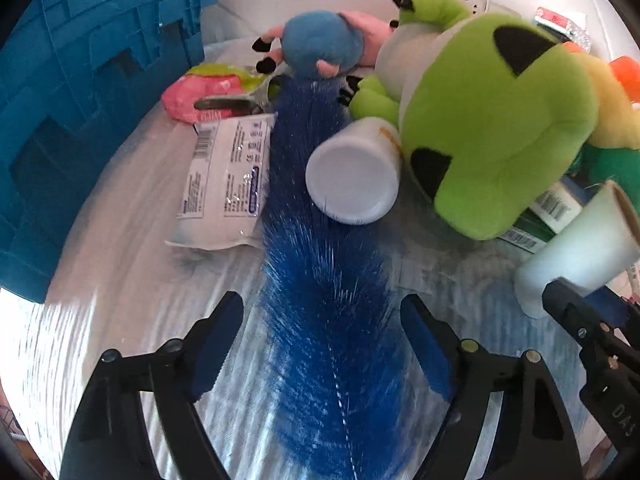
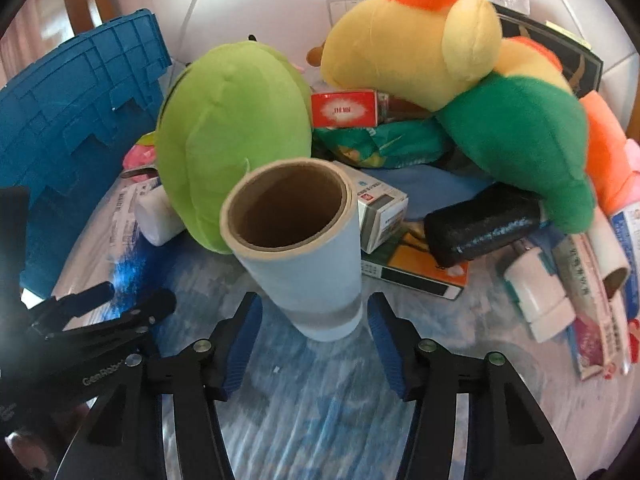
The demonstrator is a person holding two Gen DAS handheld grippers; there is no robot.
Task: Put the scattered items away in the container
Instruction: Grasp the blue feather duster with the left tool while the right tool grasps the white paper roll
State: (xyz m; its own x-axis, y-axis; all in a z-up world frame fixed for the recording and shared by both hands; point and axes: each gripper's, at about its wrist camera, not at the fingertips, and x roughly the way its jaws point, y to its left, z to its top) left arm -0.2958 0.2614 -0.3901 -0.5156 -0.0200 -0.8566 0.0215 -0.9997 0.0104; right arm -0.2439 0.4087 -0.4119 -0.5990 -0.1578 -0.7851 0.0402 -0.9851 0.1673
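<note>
My left gripper (image 1: 322, 320) is open, its fingers on either side of a long blue bristle brush (image 1: 320, 280) lying on the table, not closed on it. My right gripper (image 2: 314, 314) is open around the base of a pale blue cardboard roll (image 2: 304, 248) standing upright; it also shows in the left wrist view (image 1: 580, 248). The blue crate (image 1: 80, 100) stands at the left, also in the right wrist view (image 2: 72, 120). A green plush (image 1: 492, 128) lies behind the brush, also in the right wrist view (image 2: 232, 128).
A white cup (image 1: 352, 172) lies on its side by the brush, next to a white packet (image 1: 228, 176), a pink pouch (image 1: 204, 92) and a blue-pink plush (image 1: 324, 44). A yellow-green plush (image 2: 460, 80), boxes (image 2: 412, 268), a black case (image 2: 484, 224) and tubes (image 2: 540, 296) crowd the right.
</note>
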